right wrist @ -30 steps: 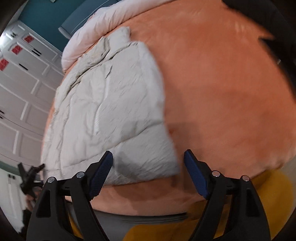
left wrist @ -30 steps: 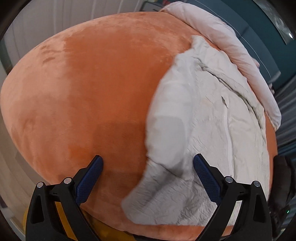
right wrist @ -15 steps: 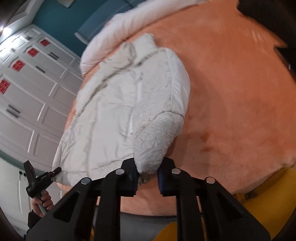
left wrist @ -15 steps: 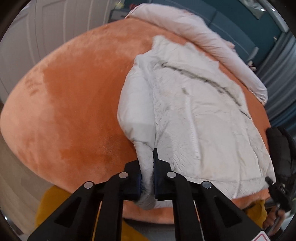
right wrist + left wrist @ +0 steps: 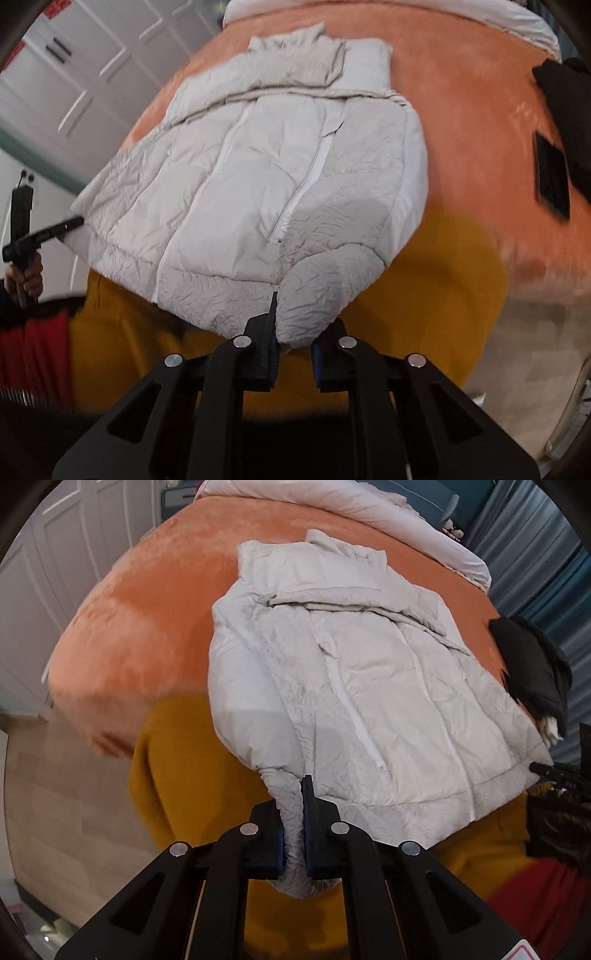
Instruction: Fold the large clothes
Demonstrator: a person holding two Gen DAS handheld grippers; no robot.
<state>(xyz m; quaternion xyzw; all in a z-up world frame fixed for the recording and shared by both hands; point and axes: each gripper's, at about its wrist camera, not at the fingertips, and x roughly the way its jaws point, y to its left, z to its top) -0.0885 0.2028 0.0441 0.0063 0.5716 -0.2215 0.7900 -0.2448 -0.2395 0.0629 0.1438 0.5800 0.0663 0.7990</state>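
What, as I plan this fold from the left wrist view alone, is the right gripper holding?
Observer: The right gripper, whose jaws have just been closing, pinches a puffy near corner of the white puffer jacket.
Operator: Anything on the bed to the right of the jacket?
Observer: Yes, a flat black rectangle, perhaps a phone, lies on the orange bed cover to the jacket's right, clear of it.
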